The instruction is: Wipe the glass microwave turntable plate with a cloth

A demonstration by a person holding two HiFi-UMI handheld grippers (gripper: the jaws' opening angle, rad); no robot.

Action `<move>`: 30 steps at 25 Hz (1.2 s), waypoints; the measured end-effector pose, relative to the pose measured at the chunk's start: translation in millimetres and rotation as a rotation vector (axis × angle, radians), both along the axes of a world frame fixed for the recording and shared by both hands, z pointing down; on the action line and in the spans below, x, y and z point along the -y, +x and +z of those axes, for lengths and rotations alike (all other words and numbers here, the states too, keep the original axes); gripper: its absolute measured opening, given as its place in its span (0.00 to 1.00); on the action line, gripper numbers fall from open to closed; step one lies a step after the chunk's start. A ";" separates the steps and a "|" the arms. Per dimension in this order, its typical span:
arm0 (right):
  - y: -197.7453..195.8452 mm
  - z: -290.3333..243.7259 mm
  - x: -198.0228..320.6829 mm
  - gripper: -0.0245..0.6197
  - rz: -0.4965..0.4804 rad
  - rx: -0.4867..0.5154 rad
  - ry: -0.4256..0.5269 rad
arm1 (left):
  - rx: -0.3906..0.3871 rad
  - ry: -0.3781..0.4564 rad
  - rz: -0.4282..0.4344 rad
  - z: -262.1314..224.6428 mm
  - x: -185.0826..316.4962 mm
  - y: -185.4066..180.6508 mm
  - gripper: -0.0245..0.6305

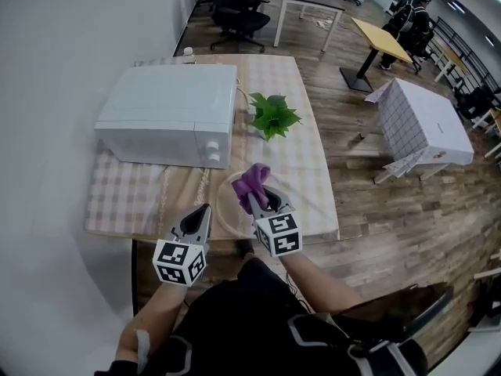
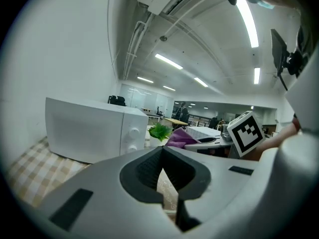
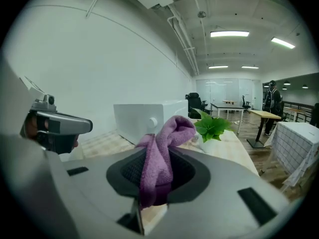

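Note:
The glass turntable plate (image 1: 220,207) lies on the checked cloth near the table's front edge, only its round rim showing. My right gripper (image 1: 257,199) hovers over it, shut on a purple cloth (image 1: 250,180) that bunches up out of the jaws (image 3: 169,133). My left gripper (image 1: 206,210) is just left of the plate's rim with its jaws together; nothing shows between them in the left gripper view (image 2: 162,151). Whether it touches the rim is unclear. The purple cloth (image 2: 180,137) also shows there, to the right.
A white microwave (image 1: 168,112) stands with its door closed at the table's back left, and a small green plant (image 1: 272,116) to its right. On the wood floor to the right stands a cloth-covered box (image 1: 427,124). Desks, chairs and a person (image 1: 411,14) are far off.

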State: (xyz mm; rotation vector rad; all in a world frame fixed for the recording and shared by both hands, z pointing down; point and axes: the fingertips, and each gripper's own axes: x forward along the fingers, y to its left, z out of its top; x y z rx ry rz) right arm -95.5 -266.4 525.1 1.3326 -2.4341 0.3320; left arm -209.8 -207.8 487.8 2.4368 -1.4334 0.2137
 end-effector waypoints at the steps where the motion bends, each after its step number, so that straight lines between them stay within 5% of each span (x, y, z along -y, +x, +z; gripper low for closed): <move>1: -4.5 7.2 5.1 0.18 -0.006 -0.008 -0.011 | 0.012 -0.011 -0.008 5.7 4.5 -2.0 0.04; 13: -38.1 89.4 49.9 0.18 -0.066 -0.130 -0.119 | 0.033 -0.147 -0.045 68.5 35.4 -5.1 0.04; 30: -53.5 154.2 91.3 0.19 -0.108 -0.217 -0.199 | 0.069 -0.226 -0.028 100.0 59.8 7.5 0.04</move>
